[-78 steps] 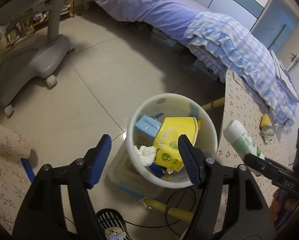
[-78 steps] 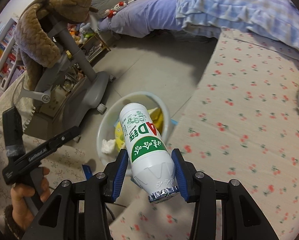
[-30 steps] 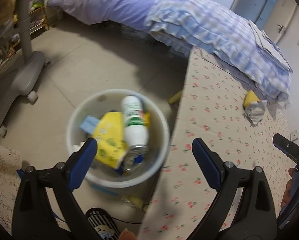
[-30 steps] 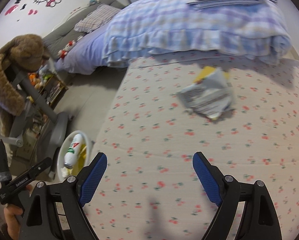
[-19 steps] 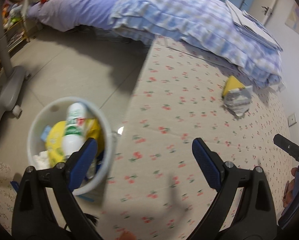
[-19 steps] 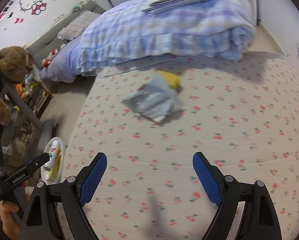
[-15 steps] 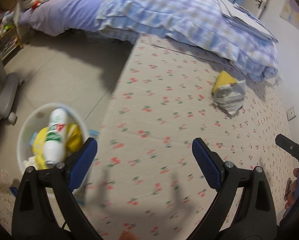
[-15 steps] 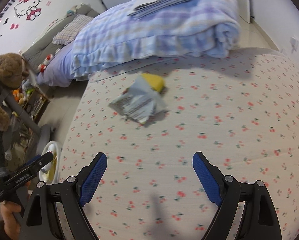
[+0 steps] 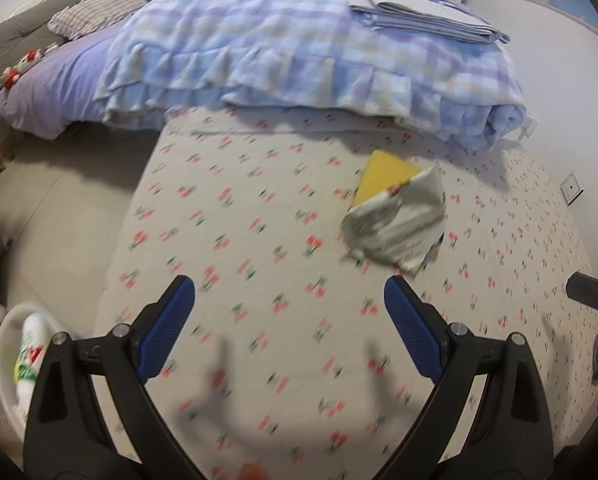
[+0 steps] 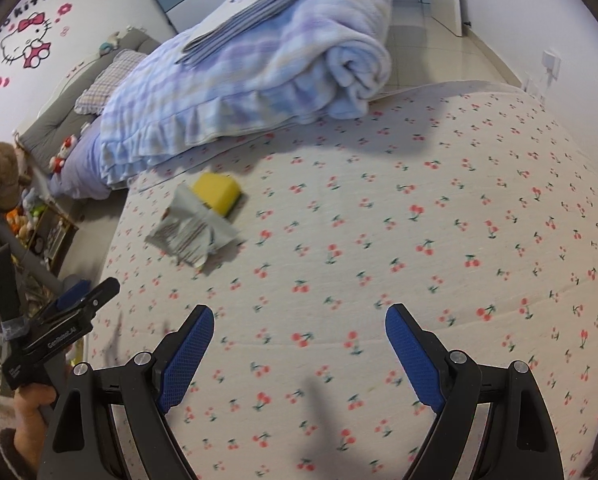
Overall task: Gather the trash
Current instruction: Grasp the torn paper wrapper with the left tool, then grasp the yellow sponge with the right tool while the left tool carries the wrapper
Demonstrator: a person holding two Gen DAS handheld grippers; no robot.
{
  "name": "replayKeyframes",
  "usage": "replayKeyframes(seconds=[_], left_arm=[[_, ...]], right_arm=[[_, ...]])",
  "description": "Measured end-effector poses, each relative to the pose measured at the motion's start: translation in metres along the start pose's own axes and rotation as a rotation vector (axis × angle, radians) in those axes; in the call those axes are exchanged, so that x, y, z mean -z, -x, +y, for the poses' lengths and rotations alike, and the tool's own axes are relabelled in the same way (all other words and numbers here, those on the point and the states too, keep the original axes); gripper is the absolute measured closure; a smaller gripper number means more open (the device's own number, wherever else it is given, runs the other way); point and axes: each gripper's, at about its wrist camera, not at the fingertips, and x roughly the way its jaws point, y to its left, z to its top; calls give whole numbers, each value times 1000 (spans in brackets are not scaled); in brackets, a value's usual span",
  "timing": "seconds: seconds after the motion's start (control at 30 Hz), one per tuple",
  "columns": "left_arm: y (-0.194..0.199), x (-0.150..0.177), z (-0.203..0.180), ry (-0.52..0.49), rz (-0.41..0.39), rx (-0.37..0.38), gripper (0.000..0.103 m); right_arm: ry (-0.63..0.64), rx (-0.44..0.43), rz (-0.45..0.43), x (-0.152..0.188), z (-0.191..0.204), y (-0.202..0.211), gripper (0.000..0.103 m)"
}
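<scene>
The last loose piece of trash — a crumpled wrapper (image 9: 397, 224) with a yellow carton (image 9: 383, 174) tucked under its far end — lies on the cherry-print mattress (image 9: 239, 240), near the rolled blue blanket (image 9: 299, 48) and well clear of both grippers.

From the left gripper (image 9: 289, 304) the wrapper sits ahead and off to the right, just beyond the right fingertip's line. From the right gripper (image 10: 299, 332) it sits ahead and far to the left, past the left fingertip and noticeably farther up the frame. Judged from these two views, the left hand looks the nearer one, and needs only a short reach forward with a slight swing to the right.

The bundle's long axis runs diagonally, from the yellow end by the blanket down toward the near edge of the mattress. In the left view that diagonal leans upper-left to lower-right, so the jaws would likely have to close across the narrow, crumpled waist rather than along it.

Both grippers stand spread wide with nothing between the pads — empty and ready.

The white bin (image 9: 7, 344), a bottle (image 9: 29, 354) already inside, sits on the floor off the mattress's left edge, at the lower left of the left view.
</scene>
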Motion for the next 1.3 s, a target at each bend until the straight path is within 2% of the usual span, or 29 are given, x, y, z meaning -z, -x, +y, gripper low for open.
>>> replayKeyframes(seconds=[0.2, 0.4, 0.5, 0.53, 0.57, 0.63, 0.67, 0.77, 1.0, 1.3], left_arm=[[-23, -15, -17, 1, -36, 83, 9], [-40, -20, -31, 1, -45, 186, 24], [-47, -21, -32, 17, -35, 223, 41], [-49, -21, -32, 27, -27, 243, 52], [-50, -21, -32, 36, -18, 260, 68], [-52, -20, -32, 46, 1, 283, 88], [-52, -20, -33, 48, 1, 289, 91], [-45, -19, -36, 60, 11, 297, 97], [-10, -16, -22, 87, -10, 278, 98], [27, -5, 47, 238, -23, 173, 98]], right_arm=[[-28, 16, 10, -7, -20, -10, 14], [-30, 44, 37, -7, -38, -20, 14], [-27, 56, 48, -6, -44, -23, 14], [-27, 59, 50, -6, -46, -23, 14], [-27, 62, 52, -6, -47, -23, 14], [-28, 68, 56, -5, -50, -24, 14], [-29, 69, 57, -5, -50, -24, 14], [-31, 70, 60, -6, -49, -25, 14], [-15, 53, 48, -16, -25, -31, 14], [2, -15, 43, -30, 42, -66, 14]])
